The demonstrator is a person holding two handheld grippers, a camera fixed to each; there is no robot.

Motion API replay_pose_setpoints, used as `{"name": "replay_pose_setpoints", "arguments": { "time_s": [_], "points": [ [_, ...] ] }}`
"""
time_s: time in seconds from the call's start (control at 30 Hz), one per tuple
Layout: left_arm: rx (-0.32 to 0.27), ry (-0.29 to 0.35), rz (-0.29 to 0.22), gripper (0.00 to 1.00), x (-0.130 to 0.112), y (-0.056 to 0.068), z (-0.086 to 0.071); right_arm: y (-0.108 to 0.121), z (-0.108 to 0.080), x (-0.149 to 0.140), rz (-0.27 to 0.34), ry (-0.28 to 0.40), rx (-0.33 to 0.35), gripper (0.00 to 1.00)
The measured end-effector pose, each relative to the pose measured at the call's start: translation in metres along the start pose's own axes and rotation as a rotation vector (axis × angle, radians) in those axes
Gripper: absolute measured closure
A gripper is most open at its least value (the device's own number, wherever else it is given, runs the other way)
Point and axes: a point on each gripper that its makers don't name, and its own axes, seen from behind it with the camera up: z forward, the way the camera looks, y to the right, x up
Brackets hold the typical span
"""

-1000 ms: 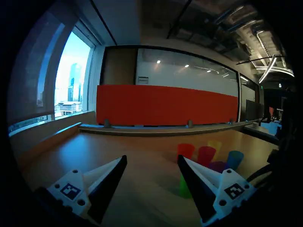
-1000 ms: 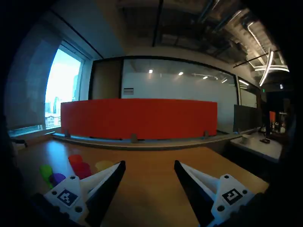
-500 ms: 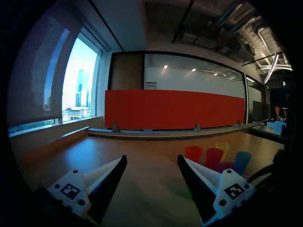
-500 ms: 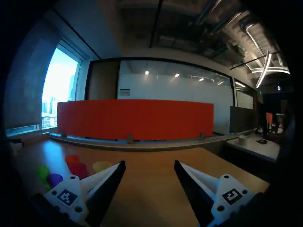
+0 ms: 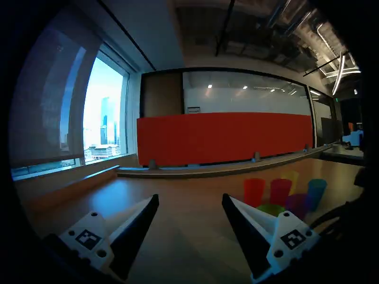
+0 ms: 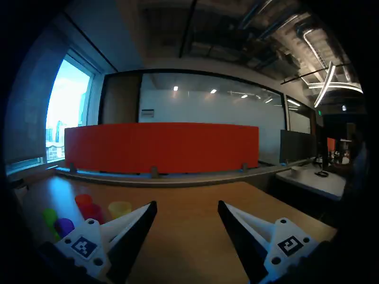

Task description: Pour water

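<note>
change: in the left gripper view the coloured cups (image 5: pixel 279 191) sit farther right than a second ago | left tongs (image 5: pixel 189 196) spread wide, empty | right tongs (image 6: pixel 186 203) spread wide, empty | cups stand clustered on the worktop (image 5: pixel 189 246), past the left tongs' right finger, untouched

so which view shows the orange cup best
The left gripper view: the orange cup shows larger and at almost full height, with little in front of it. In the right gripper view it is smaller, near the dim left edge, its base hidden behind a pink cup.
</note>
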Motion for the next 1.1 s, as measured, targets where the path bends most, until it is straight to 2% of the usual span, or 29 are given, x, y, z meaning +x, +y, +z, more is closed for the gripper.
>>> {"name": "replay_pose_setpoints", "arguments": {
  "time_s": [0.3,0.77,1.1],
  "points": [
    [0.004,-0.001,0.002,0.01,-0.008,-0.005,0.004,0.0,0.0,-0.007,-0.024,-0.02,-0.011,0.0],
    [-0.002,-0.008,-0.045,0.01,-0.013,-0.011,0.005,-0.002,0.003,-0.005,-0.021,-0.02,-0.009,0.01],
    [0.0,-0.008,-0.047,0.01,-0.013,-0.012,0.005,0.001,0.001,-0.006,-0.02,-0.02,-0.016,0.0]
  ]
}}
